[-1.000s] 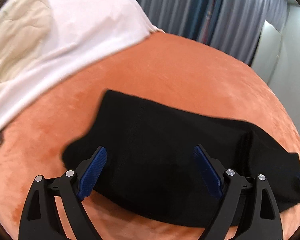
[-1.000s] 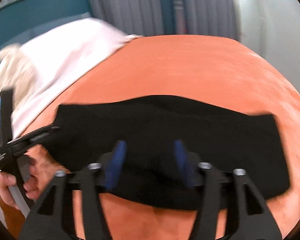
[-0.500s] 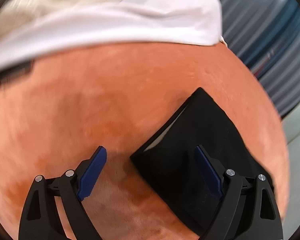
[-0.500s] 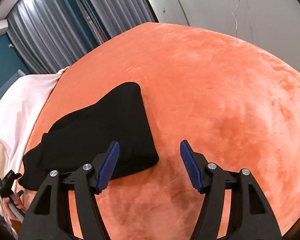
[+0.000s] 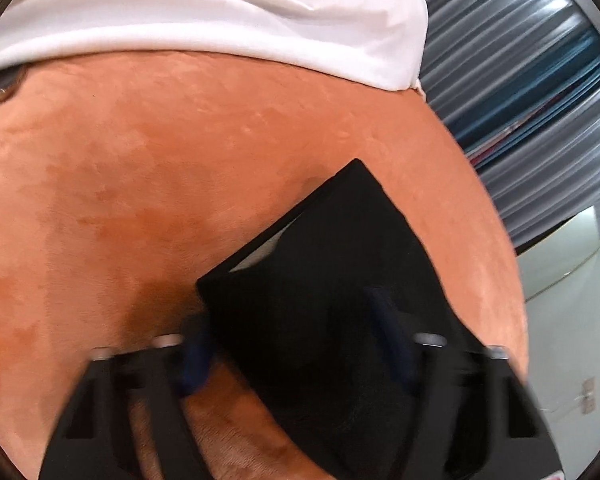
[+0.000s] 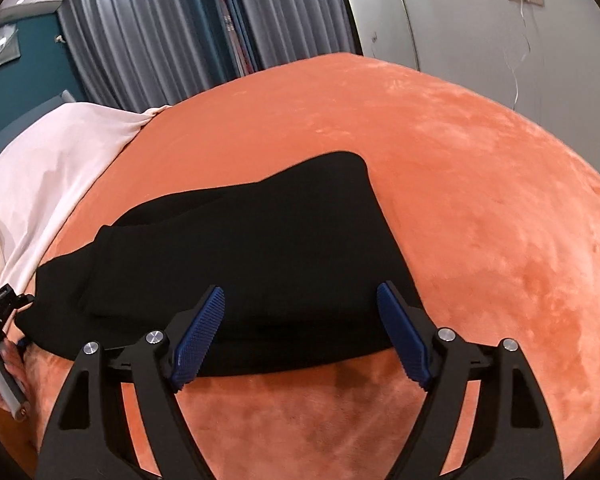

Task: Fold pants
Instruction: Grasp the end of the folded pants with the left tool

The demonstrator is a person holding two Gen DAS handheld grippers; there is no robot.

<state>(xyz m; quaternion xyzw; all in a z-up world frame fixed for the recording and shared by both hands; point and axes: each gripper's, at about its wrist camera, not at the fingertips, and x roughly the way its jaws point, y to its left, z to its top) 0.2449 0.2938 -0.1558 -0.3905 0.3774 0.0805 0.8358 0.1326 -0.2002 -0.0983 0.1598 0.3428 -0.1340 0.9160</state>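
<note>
One black pants (image 6: 252, 256), folded, flat

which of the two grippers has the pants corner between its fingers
The left gripper: its jaws are closing around the corner of the black pants. The right gripper only faces the fabric, jaws opening.

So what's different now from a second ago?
The left gripper swung to the corner of the black pants, and its fingers are closing on it. The right gripper moved to the pants' other end, its fingers opening, nothing gripped. The pants are folded as before on the orange blanket, the white sheet unmoved.
</note>
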